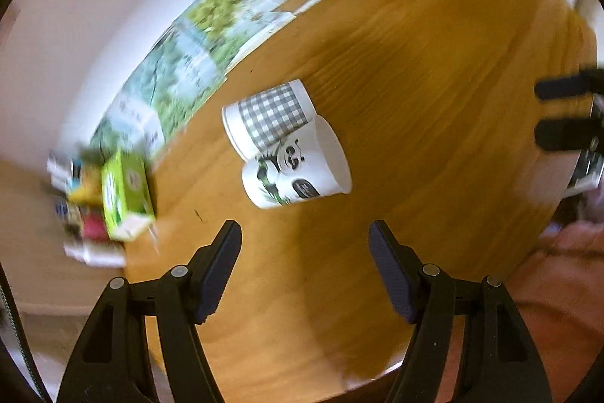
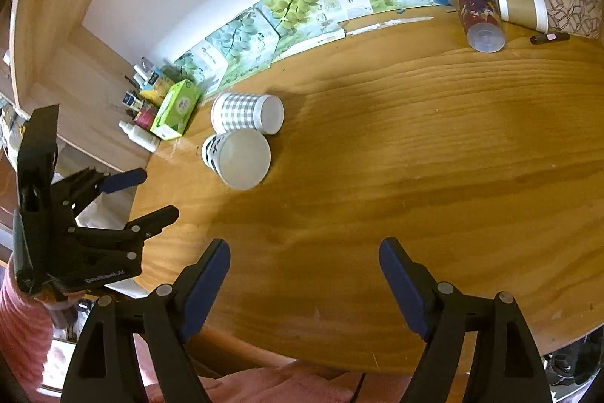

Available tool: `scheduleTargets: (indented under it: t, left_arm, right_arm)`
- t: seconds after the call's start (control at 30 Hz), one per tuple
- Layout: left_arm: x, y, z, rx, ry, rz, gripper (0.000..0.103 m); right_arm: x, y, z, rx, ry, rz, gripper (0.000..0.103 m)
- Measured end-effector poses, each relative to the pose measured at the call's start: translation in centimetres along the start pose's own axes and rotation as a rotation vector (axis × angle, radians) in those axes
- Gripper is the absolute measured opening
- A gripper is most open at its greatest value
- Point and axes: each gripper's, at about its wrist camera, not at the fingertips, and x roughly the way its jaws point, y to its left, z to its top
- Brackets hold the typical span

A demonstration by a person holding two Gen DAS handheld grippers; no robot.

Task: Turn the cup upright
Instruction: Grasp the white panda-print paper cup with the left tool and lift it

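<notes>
The left gripper (image 1: 305, 237) and the right gripper (image 2: 304, 253) both have their fingers wide apart and hold nothing. On the table (image 2: 415, 176), ahead of them, a panda cup (image 1: 298, 172) lies on its side, touching a checked cup (image 1: 270, 118), also on its side. Farther, a green box (image 2: 176, 109) stands by the wall

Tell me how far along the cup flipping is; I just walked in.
Nothing looks done: the checked cup and the panda cup both lie on their sides on the table. Left gripper and right gripper are open and empty. Grasping and flipping remain.
</notes>
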Motion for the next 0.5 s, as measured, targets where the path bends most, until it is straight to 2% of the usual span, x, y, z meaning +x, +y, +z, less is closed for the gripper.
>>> scheduleTargets:
  t: [0.13, 0.5]
  left_arm:
    - [1.8, 0.2, 1.0, 0.132, 0.035, 0.017, 0.08]
    - [6.0, 0.2, 2.4, 0.414, 0.075, 0.042, 0.083]
  right_arm:
    - [0.7, -0.2, 0.7, 0.023, -0.006, 0.006, 0.082]
    - [2.5, -0.4, 1.4, 0.087, -0.006, 0.02, 0.083]
